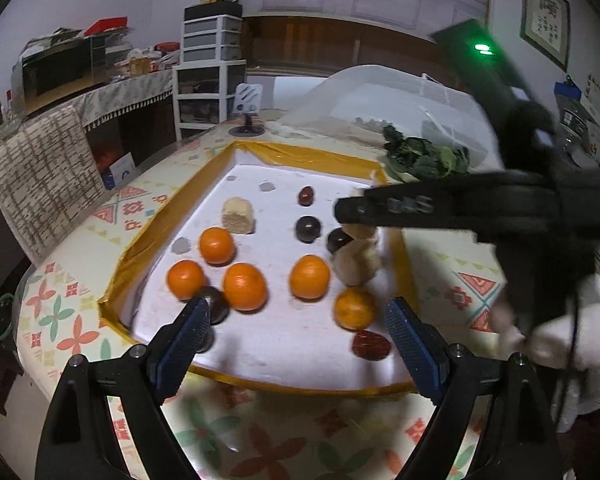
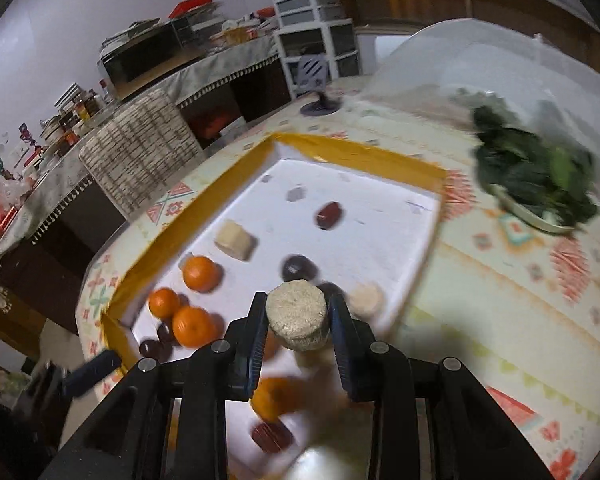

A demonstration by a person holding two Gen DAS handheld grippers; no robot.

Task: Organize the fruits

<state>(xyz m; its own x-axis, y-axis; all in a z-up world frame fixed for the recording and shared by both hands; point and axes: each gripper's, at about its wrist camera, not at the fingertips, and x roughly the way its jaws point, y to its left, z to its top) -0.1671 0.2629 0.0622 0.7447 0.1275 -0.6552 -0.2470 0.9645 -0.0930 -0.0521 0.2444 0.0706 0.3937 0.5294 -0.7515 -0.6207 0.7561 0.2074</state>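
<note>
Your left gripper (image 1: pixel 296 322) hangs over the near edge of the white tray (image 1: pixel 284 350), jaws spread wide with nothing between them. Just ahead of your left finger sits a dark plum (image 1: pixel 217 303), tucked against two oranges (image 1: pixel 245 286). Off your right finger lies a red date (image 1: pixel 371 345), with another orange (image 1: pixel 354 308) just behind it. From the right, your right gripper (image 1: pixel 350 210) reaches in over the tray's far right side, above a pale cut chunk (image 1: pixel 356 266); you can't tell from here what it holds. Leafy greens (image 1: pixel 424 156) sit beyond the tray's yellow rim (image 1: pixel 300 154).
</note>
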